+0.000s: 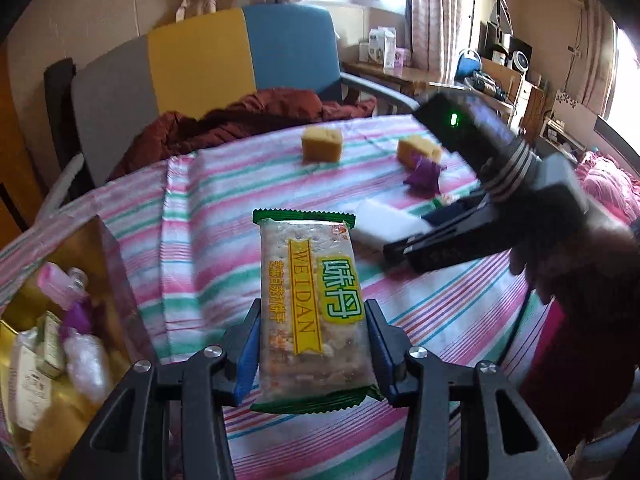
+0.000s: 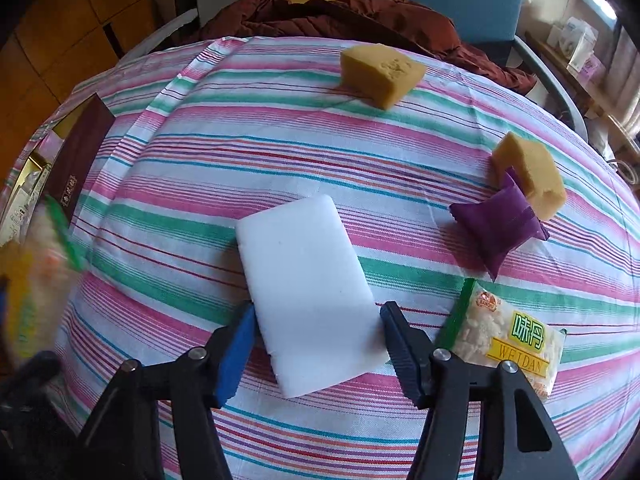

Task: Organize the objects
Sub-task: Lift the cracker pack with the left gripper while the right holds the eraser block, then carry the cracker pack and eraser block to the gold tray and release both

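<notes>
Striped cloth covers the desk. Left tongs (image 1: 312,344) grip a cracker packet (image 1: 310,308) by its long sides, light and brittle, above the cloth. Right tongs (image 2: 318,344) straddle a white foam block (image 2: 306,292), unclamped; soft, take its long edges. At nine o'clock, a gold box (image 1: 100,248).

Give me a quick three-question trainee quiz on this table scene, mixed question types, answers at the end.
1. True or false: the left gripper is shut on the clear green-edged cracker packet.
2. Multiple choice: the flat white rectangular foam block lies
A. in the open gold-lined box
B. on the striped cloth, between the right gripper fingers
C. atop a yellow sponge cube
3. Fill in: the purple pillow-shaped sachet touches a yellow ____.

Key: 1 true; 2 B; 3 sponge cube.
</notes>
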`<state>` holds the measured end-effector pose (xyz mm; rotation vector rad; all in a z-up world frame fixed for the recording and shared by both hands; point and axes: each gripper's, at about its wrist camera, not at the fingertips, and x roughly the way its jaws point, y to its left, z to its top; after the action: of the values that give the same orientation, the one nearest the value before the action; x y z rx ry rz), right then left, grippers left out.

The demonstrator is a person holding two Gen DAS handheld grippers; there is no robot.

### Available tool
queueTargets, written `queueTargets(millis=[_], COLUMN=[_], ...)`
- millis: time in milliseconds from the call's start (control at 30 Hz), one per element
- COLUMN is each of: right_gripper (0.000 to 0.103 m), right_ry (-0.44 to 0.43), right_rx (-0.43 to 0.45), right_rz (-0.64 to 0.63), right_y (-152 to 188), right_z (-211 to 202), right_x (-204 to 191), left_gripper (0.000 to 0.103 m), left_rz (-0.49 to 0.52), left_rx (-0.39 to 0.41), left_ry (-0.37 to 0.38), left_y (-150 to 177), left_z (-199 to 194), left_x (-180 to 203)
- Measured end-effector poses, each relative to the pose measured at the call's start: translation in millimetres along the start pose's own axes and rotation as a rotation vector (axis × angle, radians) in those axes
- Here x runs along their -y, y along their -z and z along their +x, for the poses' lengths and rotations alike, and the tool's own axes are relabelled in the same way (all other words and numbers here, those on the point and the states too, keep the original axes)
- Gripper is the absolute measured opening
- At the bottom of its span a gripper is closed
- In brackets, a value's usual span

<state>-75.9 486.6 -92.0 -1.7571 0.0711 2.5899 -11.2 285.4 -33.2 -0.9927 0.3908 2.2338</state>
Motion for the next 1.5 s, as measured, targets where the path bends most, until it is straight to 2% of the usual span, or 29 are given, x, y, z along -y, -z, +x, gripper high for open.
queueTargets(millis=[200, 567, 833, 1033, 1233, 1500], right_gripper=[0.063, 0.063, 0.063, 0.063, 0.063, 0.063], right_ry=[0.026, 0.069, -0.037, -0.130, -0.216, -0.335], right_rx=[0.001, -0.018, 0.063, 0.122, 0.190, 0.232], right_rz=[-0.014, 0.040, 0.143, 0.159, 0.101, -0.058], right_y=[4, 9, 10, 10, 1, -9], right_z=[-2, -5, -24, -43, -68, -87], right_x=[-6, -18, -46, -85, -140, -221], left_gripper=[0.048, 0.048, 0.048, 0.048, 0.048, 0.048], left_rz=[-0.038, -0.156, -0.257, -0.323, -0.434, -0.629], left_rx=[0.077, 0.123, 0.137, 0.126, 0.121, 0.120], left_ry=[-0.051, -0.124, -0.161, -0.184, -0.203, -0.286], left_y=[-7, 10, 31, 51, 75, 121], left_z=[-45, -85, -100, -103, -113, -139], left_x=[-22, -76, -116, -143, -180, -245])
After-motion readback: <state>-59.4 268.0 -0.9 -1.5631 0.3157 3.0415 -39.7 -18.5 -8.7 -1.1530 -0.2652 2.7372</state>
